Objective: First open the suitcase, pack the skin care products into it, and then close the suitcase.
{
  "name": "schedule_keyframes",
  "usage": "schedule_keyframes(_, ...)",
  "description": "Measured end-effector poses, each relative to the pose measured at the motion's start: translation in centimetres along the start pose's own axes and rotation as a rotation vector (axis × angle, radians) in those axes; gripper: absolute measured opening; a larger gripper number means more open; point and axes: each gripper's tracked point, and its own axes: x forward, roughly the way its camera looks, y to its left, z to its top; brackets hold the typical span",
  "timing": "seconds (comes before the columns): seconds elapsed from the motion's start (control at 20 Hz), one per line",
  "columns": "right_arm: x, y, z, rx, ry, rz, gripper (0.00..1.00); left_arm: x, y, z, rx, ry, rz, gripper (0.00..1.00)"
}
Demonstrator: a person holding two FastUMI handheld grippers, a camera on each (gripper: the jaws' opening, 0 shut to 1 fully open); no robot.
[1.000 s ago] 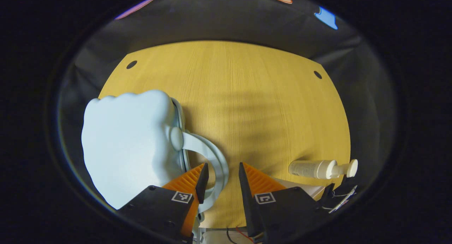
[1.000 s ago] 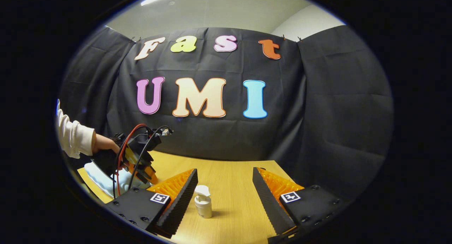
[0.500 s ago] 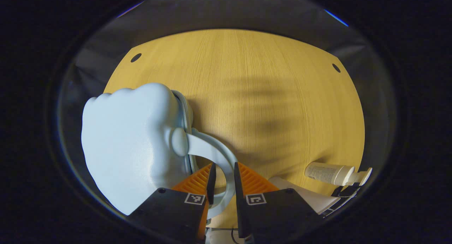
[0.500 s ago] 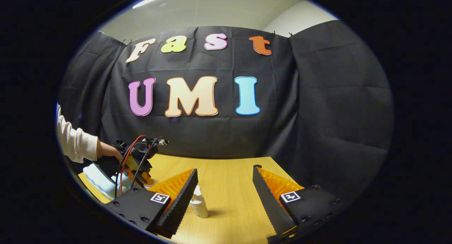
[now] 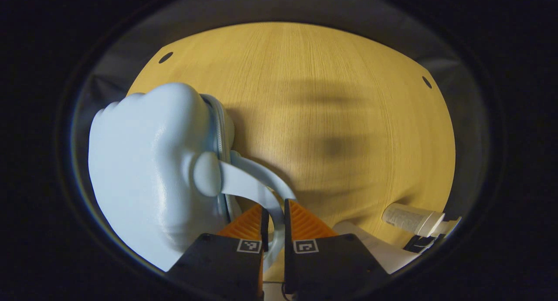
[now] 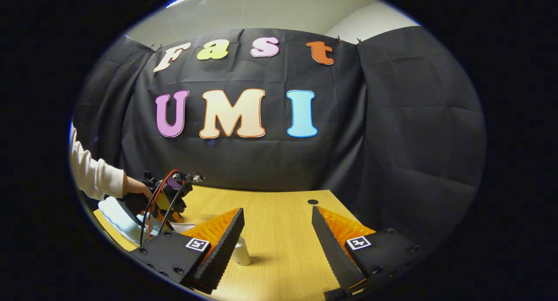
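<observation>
A pale blue suitcase (image 5: 144,170) lies on the left of the wooden table (image 5: 327,96). Its curved handle (image 5: 250,188) runs down between my left gripper's fingers, and my left gripper (image 5: 273,220) is shut on that handle. A second handle arc (image 5: 272,181) shows just behind it. A white pump bottle (image 5: 413,219) lies at the lower right. In the right gripper view my right gripper (image 6: 277,244) hangs open above the table, with the bottle (image 6: 241,253) partly hidden behind its left finger. Farther left, a hand (image 6: 136,187) holds the left gripper (image 6: 172,214) at the suitcase (image 6: 117,213).
A flat white object (image 5: 370,246) lies beside my left gripper's right finger, near the bottle. Small dark holes (image 5: 165,57) mark the table's far corners. The black cloth wall (image 6: 392,140) closes the back and right. A pale sleeve (image 6: 93,174) reaches in from the left.
My left gripper's fingers closed from wide apart onto the suitcase handle. In the right gripper view the bottle slid left, behind the left finger.
</observation>
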Motion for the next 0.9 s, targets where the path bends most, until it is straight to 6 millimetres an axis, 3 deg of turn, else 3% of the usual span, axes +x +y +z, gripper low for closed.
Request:
schedule_keyframes(0.3, 0.1, -0.2, 0.1, 0.013, -0.006, -0.005, 0.98, -1.0, -0.8, 0.5, -0.077, -0.019, -0.078, 0.02)
schedule_keyframes(0.5, 0.1, 0.4, 0.3, 0.021, -0.011, 0.005, 0.98, -4.2, -1.1, 1.7, -0.141, -0.071, -0.172, 0.00)
schedule_keyframes(0.9, -0.2, 3.5, 0.8, 0.022, -0.035, 0.045, 0.98, -8.2, -0.9, 3.6, -0.181, -0.200, -0.308, 0.00)
